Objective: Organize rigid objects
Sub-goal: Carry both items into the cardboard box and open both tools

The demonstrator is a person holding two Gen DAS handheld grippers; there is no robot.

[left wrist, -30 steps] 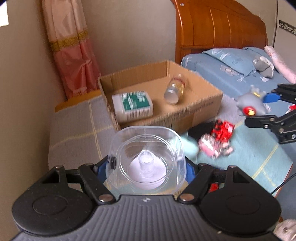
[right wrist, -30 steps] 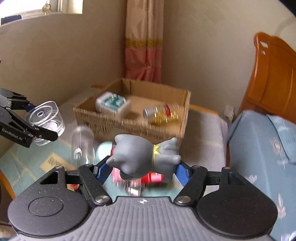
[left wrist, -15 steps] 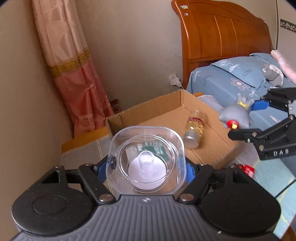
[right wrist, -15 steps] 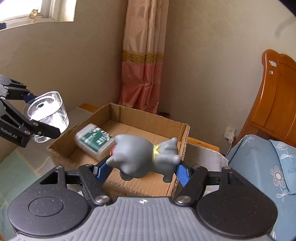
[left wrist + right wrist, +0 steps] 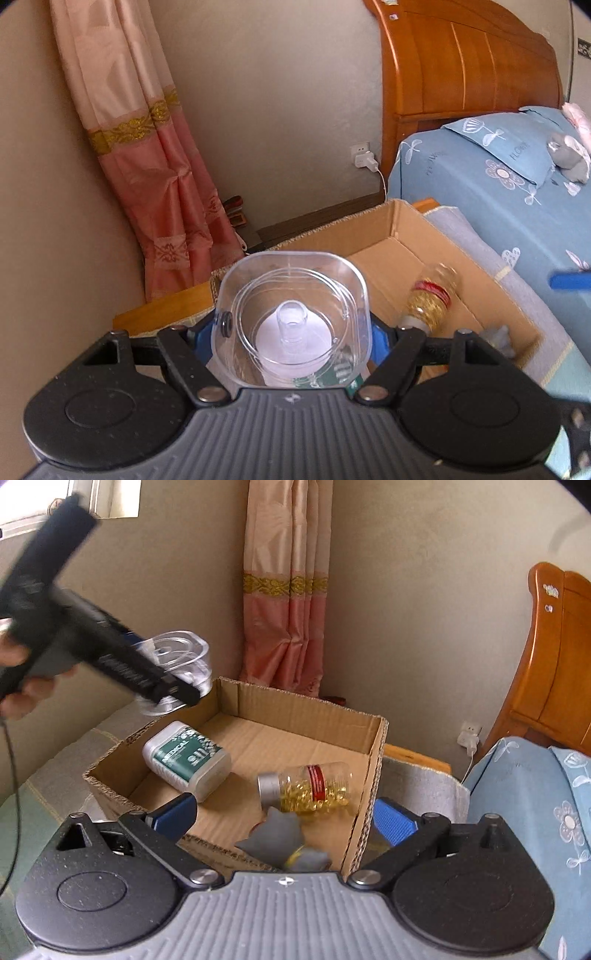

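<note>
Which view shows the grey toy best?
The right wrist view: the grey toy lies in the box under the opening right gripper, clear of its pads. The left wrist view catches only a blurred grey bit behind a finger.

A pink and peach curtain [image 5: 147, 155] with a gold patterned band hangs at the upper left of the left wrist view and at top centre of the right wrist view, against a beige wall [image 5: 280, 110]. A white wall socket with a charger [image 5: 364, 158] plugged in sits low on that wall, right of centre, its white cable running down. At the upper right stands an orange-brown wooden headboard [image 5: 469, 70]. Below it, at the right edge, lies a blue bedspread with white flower prints [image 5: 491, 206] and a matching pillow [image 5: 509, 147]. A grey plush toy [image 5: 567, 160] rests on the pillow at the far right. At the upper left of the right wrist view, part of a window frame [image 5: 110, 498] shows.
</note>
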